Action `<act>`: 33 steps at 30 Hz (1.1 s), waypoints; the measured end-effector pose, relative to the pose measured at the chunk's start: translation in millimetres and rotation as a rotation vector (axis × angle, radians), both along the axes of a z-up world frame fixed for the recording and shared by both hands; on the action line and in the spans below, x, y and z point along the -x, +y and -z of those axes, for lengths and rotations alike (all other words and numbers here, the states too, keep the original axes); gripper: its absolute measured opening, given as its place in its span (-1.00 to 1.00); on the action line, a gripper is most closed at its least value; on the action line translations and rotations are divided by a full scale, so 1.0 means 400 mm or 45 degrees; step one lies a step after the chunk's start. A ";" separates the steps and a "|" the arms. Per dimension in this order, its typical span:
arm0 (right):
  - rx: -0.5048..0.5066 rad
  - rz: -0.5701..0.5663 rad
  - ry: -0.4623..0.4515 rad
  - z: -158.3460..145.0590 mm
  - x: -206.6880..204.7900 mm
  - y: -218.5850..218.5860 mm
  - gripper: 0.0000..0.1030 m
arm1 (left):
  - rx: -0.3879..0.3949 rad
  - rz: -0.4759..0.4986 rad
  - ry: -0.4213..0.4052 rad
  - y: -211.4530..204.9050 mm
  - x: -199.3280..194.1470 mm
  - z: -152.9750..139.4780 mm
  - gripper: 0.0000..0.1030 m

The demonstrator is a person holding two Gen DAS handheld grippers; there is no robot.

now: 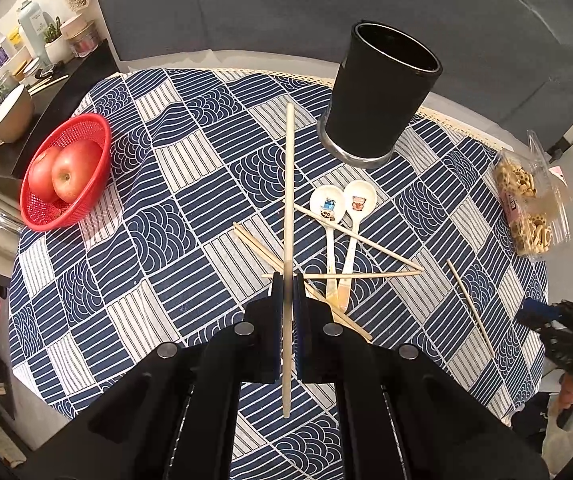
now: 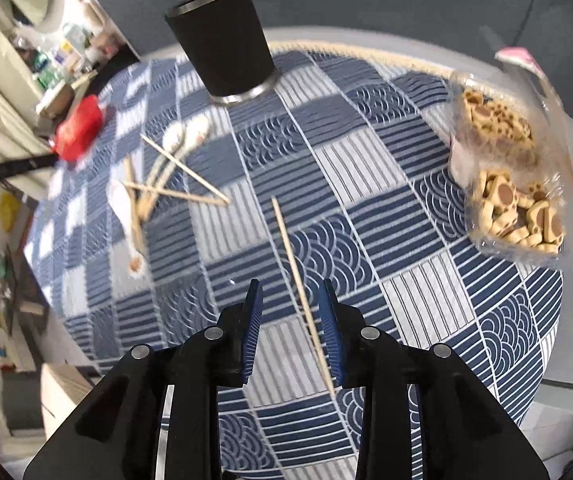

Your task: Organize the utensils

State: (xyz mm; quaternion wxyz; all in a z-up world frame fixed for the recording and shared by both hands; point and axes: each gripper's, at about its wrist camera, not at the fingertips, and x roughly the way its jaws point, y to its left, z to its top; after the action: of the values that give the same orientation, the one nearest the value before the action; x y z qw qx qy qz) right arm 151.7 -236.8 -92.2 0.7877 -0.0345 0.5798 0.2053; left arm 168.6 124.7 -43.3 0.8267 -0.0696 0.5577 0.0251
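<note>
Chopstick [image 1: 288, 216] clamped in the left gripper [image 1: 287, 292] points toward the black holder [image 1: 382, 92], while only the right wrist view shows the right gripper [image 2: 292, 300] parted around another chopstick [image 2: 298, 280].

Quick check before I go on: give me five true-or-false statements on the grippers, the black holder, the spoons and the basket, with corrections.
1. The left gripper is shut on a chopstick. True.
2. The right gripper is clamped on a spoon. False: its jaws stand apart, with a loose chopstick lying on the tablecloth between them.
3. The black holder already has utensils in it. False: nothing shows inside.
4. Two white spoons lie side by side below the holder in the left wrist view. True.
5. The red basket holds oranges. False: it holds red apples.
</note>
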 end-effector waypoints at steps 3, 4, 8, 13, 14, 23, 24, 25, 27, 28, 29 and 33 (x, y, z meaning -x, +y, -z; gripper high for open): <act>0.041 -0.027 0.022 0.045 -0.001 0.009 -0.45 | 0.037 0.008 -0.005 -0.005 -0.005 0.005 -0.91; 0.054 -0.041 0.029 0.059 -0.001 0.013 -0.45 | 0.027 0.004 -0.007 -0.008 -0.007 0.006 -0.90; 0.119 -0.077 0.061 0.122 -0.010 0.026 -0.45 | -0.023 -0.002 -0.002 -0.020 -0.020 0.014 -0.90; 0.169 -0.131 0.053 0.164 -0.007 0.031 -0.46 | -0.021 0.000 0.000 -0.038 -0.028 0.018 -0.90; 0.179 -0.148 0.051 0.168 -0.007 0.034 -0.49 | -0.017 0.000 0.000 -0.039 -0.030 0.019 -0.90; 0.131 -0.180 0.104 0.166 -0.031 -0.005 -0.91 | 0.013 -0.054 0.005 -0.071 -0.065 0.037 -0.90; 0.098 -0.186 0.118 0.156 -0.040 -0.014 -0.91 | 0.023 -0.060 0.007 -0.076 -0.069 0.041 -0.91; 0.057 -0.191 0.132 0.146 -0.046 -0.025 -0.91 | 0.026 -0.066 0.010 -0.080 -0.071 0.044 -0.90; 0.024 -0.199 0.139 0.127 -0.057 -0.034 -0.91 | 0.022 -0.080 0.020 -0.087 -0.077 0.050 -0.90; 0.013 -0.208 0.135 0.116 -0.062 -0.035 -0.91 | 0.017 -0.087 0.024 -0.090 -0.080 0.052 -0.90; -0.001 -0.229 0.121 0.097 -0.069 -0.035 -0.91 | 0.015 -0.097 0.026 -0.092 -0.083 0.053 -0.91; -0.026 -0.289 0.094 0.035 -0.104 -0.016 -0.91 | 0.024 -0.130 0.029 -0.099 -0.097 0.052 -0.91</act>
State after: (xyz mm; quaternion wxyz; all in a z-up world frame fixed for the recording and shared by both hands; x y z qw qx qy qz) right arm 193.5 -243.3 -106.1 0.7378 -0.0843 0.5987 0.3000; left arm 207.3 85.2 -63.9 0.8172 -0.1057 0.5630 0.0628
